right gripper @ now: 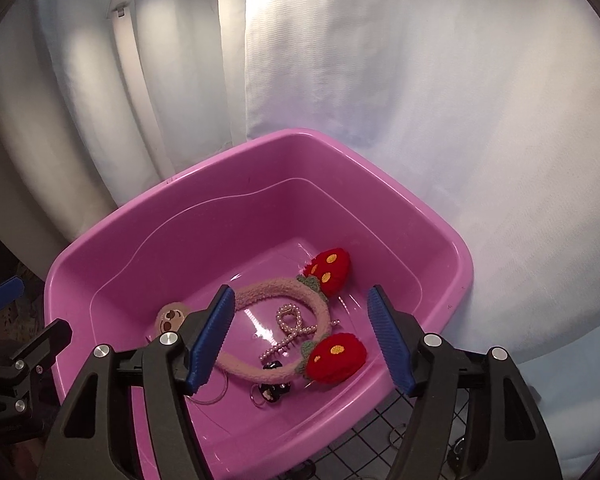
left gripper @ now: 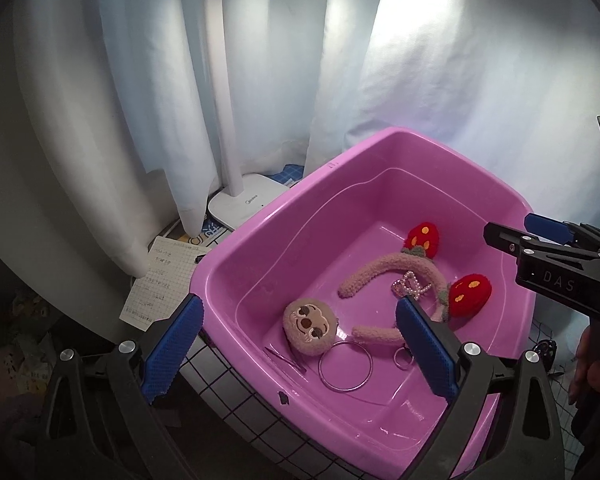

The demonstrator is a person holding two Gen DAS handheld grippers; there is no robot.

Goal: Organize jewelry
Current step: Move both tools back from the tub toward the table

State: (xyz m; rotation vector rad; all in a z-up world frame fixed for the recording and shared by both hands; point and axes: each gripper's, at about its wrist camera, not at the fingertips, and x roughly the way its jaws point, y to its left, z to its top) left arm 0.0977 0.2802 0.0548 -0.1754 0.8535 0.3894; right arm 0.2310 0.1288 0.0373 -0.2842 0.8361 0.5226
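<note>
Both tongs spread and empty; our left gripper stands with jaws wide over the near wall of the glossy pink plastic tub; our right gripper has jaws parted, nothing between the blue pads, hanging above the tub's near right part.

Near to far in the tub: thin silver wire hoop flat on the floor, closest to the left tongs, straight ahead and below them; small metal ring just beside it to the right; beige plush sloth-face clip touching the hoop's far-left edge; small black charms near the right tongs, low centre in the right view.

Next out: fuzzy pink headband with two red plush strawberries; it lies flat as an arch, open ends toward the near-left, crown toward the far-right; strawberries on the right side. White pearl hair claw rests inside the arch, long axis near-left to far-right, looped end pointing far.

We judge most pieces already in; a few small items appear to lie outside on the black wire grid at lower right, too small to identify; right hand is nearer those.
</note>
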